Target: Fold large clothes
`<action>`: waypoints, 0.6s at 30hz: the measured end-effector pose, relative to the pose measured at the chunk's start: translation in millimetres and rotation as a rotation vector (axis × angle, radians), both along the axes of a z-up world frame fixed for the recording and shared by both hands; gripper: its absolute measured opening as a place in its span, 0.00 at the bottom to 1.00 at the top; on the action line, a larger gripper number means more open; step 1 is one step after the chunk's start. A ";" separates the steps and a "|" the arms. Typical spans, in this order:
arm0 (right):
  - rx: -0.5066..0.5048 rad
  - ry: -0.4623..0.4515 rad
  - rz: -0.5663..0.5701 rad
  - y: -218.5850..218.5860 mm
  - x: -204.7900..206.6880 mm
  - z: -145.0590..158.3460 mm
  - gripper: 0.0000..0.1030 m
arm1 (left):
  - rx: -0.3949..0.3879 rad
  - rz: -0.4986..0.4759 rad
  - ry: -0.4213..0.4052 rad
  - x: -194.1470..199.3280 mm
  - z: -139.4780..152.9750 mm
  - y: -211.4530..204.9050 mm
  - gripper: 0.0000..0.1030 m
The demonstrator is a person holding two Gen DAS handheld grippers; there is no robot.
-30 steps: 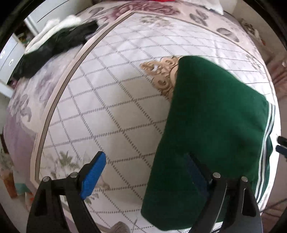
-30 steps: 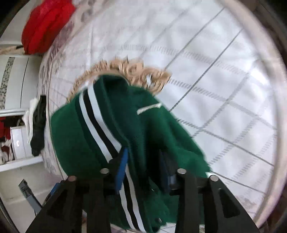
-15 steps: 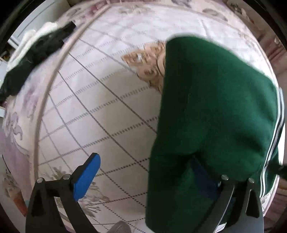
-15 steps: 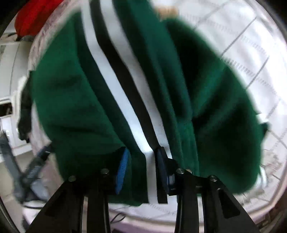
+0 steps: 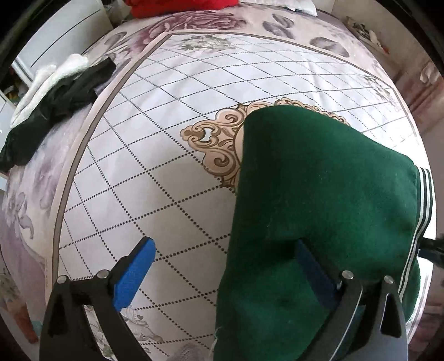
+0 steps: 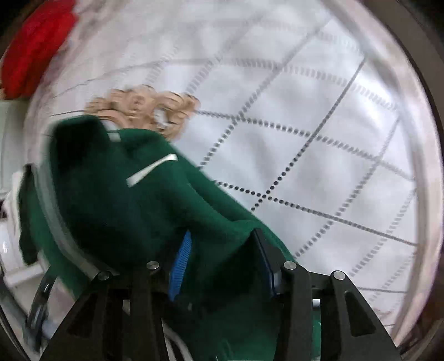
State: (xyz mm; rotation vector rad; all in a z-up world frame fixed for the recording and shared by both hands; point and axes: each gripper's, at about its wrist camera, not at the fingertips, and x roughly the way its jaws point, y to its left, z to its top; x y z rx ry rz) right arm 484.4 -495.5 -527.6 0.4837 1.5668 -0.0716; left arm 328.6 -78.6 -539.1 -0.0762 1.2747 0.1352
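A dark green garment (image 5: pixel 319 194) with white stripes along one edge lies folded on the right half of a patterned bedspread (image 5: pixel 166 138). My left gripper (image 5: pixel 224 263) is open: its left blue pad (image 5: pixel 136 272) is over bare bedspread and its right pad sits on the garment's near part. In the right wrist view, which is blurred by motion, the green garment (image 6: pixel 133 200) is bunched between my right gripper's (image 6: pixel 222 258) jaws, which stand a little apart with cloth between them.
A black and white pile of clothes (image 5: pixel 55 91) lies at the bed's far left edge. A red garment (image 5: pixel 180 5) lies at the head of the bed and also shows in the right wrist view (image 6: pixel 30 47). White furniture stands beyond the bed on the left.
The left gripper pulled back and the view widened; it stayed open. The right gripper swung with the green cloth, first close against the striped edge, now farther off with the bedspread showing.
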 end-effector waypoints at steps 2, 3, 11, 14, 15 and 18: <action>-0.030 -0.004 -0.028 -16.9 -22.6 13.7 0.80 | -0.018 0.015 0.013 -3.6 -5.6 3.7 1.00; -0.053 0.014 -0.042 -25.0 -36.3 14.0 0.81 | -0.024 0.024 0.022 -5.0 -8.5 4.0 1.00; -0.063 0.121 0.042 -8.6 -73.1 -47.7 0.93 | -0.008 0.002 0.033 -4.6 -18.5 -0.8 1.00; 0.109 0.044 -0.029 -27.9 -72.5 -26.3 0.47 | -0.011 0.006 0.035 -2.3 -21.7 1.9 1.00; 0.241 0.012 -0.077 -40.8 -75.5 -23.7 0.39 | -0.021 0.011 0.036 -2.2 -23.0 3.8 1.00; 0.662 -0.057 -0.228 -63.9 -85.4 -28.8 0.35 | -0.033 0.021 0.034 -2.8 -25.8 8.5 1.00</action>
